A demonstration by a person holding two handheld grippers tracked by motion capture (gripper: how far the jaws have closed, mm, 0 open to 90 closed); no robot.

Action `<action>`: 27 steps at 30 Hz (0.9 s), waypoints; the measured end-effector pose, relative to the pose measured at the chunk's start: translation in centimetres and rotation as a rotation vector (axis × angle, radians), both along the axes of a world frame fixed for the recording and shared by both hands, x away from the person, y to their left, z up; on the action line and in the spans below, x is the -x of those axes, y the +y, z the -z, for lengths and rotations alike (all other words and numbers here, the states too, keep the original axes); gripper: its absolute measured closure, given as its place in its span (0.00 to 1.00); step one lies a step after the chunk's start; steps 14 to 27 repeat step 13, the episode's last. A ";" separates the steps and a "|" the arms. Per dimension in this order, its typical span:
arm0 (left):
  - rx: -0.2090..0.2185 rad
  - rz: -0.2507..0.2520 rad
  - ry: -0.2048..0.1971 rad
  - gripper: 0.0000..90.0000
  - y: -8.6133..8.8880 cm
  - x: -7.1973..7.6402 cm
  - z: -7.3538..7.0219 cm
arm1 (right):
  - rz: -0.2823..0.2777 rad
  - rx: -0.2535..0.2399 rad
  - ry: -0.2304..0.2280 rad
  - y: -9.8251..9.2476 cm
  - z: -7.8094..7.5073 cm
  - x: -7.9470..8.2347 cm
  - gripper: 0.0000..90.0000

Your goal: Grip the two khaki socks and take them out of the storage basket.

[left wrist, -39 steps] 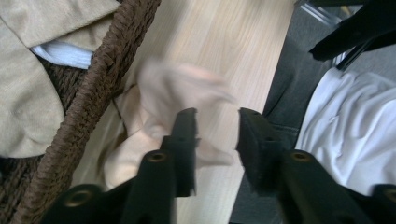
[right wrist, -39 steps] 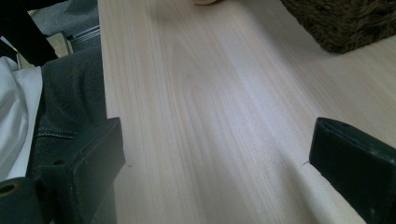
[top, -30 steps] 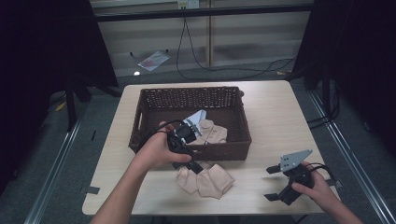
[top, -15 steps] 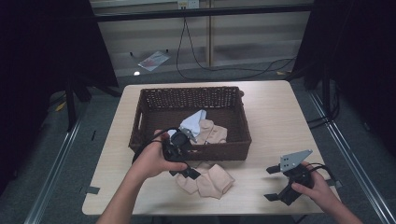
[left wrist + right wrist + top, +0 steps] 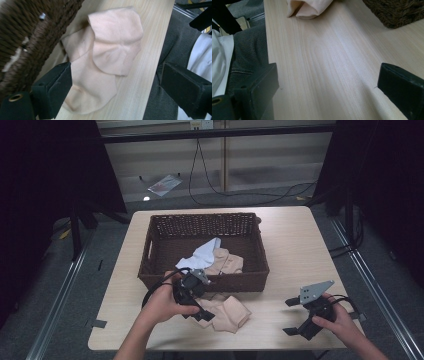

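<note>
Left gripper view: jaws wide, empty, over soft peach cloth (image 5: pixel 100 62) beside woven basket (image 5: pixel 30 32); right jaws likewise.

Basket (image 5: pixel 30 32) cropped, blurred up close

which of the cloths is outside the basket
The peach cloth lying on the table in front of the basket, under the left gripper. The white cloth and the other peach cloth lie inside the basket.

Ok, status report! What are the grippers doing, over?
Left gripper open, poised over peach cloth on table beside basket. Right gripper open, empty, over bare table. More cloths in basket. Nothing in the way.
</note>
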State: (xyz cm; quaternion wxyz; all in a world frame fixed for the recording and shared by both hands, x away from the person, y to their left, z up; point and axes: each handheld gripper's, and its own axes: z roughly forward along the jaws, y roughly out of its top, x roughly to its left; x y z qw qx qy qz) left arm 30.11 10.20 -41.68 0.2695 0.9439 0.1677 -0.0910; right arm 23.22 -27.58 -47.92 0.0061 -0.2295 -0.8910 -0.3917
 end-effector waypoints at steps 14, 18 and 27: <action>-0.024 -0.004 -0.049 0.12 0.2 0.8 3.0 | -0.005 0.003 -0.008 0.0 0.0 0.0 0.03; -0.024 -0.004 -0.049 0.12 0.2 0.8 3.0 | -0.005 0.003 -0.008 0.0 0.0 0.0 0.03; -0.024 -0.004 -0.049 0.12 0.2 0.8 3.0 | -0.005 0.003 -0.008 0.0 0.0 0.0 0.03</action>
